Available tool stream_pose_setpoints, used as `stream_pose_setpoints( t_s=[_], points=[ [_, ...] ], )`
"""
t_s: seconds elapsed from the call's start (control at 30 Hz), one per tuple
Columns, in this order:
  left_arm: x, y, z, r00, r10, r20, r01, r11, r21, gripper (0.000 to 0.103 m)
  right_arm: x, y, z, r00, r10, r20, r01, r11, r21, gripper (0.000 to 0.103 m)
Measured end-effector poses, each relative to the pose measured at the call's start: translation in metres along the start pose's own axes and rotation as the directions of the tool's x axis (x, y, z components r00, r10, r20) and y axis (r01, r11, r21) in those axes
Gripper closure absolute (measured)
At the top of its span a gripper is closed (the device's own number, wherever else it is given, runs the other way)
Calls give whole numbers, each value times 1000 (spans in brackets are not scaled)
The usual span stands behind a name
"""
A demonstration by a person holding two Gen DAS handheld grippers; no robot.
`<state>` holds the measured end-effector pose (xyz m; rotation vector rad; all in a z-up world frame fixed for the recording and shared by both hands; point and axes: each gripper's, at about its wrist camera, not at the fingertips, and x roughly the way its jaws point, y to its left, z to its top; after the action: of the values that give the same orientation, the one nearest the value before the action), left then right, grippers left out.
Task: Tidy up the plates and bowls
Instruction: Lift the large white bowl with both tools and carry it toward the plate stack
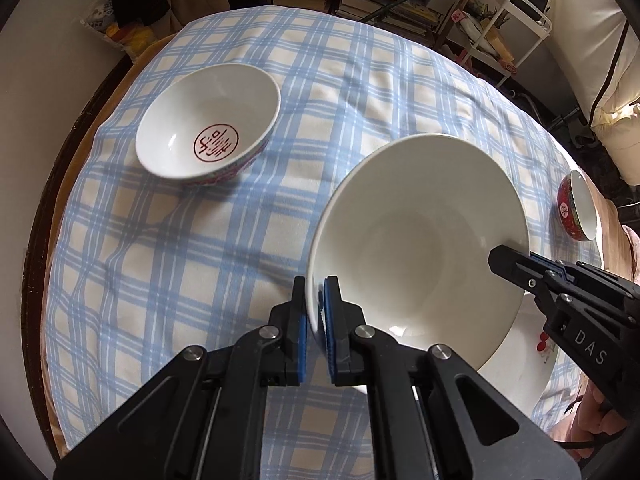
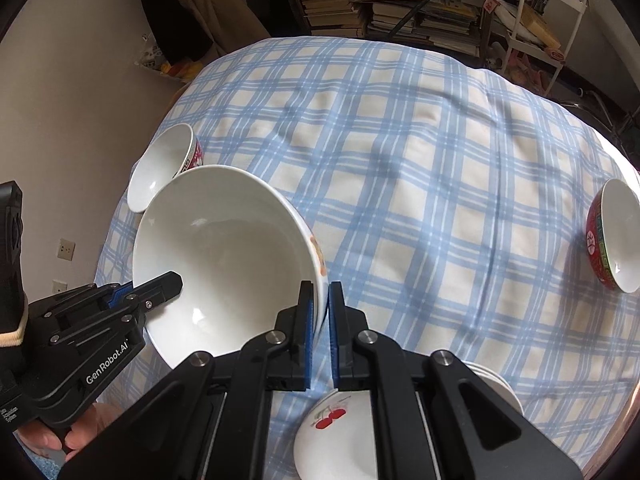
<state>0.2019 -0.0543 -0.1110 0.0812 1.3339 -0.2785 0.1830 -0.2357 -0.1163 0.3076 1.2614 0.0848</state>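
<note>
The round bench (image 1: 56,216) wears a blue plaid cloth (image 1: 360,92). Above it, tilted, hangs a large white bowl (image 1: 420,240), its rim pinched on opposite sides by the left tongs (image 1: 316,312) and right tongs (image 2: 320,312). Beneath that bowl lies a cherry-print plate (image 2: 324,432). Far left of the bowl sits a red-seal bowl (image 1: 208,124); far right, a smaller red bowl (image 2: 612,236).

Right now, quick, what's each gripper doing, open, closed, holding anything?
Left gripper: shut on the rim of the large plain white ceramic bowl.
Right gripper: shut on the opposite rim of the same bowl.
</note>
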Motion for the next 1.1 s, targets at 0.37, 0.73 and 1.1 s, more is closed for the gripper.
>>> stream_pose_setpoints(
  t_s=[0.37,0.73,1.1],
  points=[
    [-5,7,-51,997,60,-40,-59,998,15,94,5,17,-43,999,8,-45,-10,999,-46,95],
    [6,27,-71,995,52,-86,-52,999,-4,94,22,30,-62,994,50,-98,-55,997,-54,95],
    [15,34,-70,997,17,-80,-18,1000,-19,93,34,37,-65,997,5,-80,-13,995,-103,95]
  ],
)
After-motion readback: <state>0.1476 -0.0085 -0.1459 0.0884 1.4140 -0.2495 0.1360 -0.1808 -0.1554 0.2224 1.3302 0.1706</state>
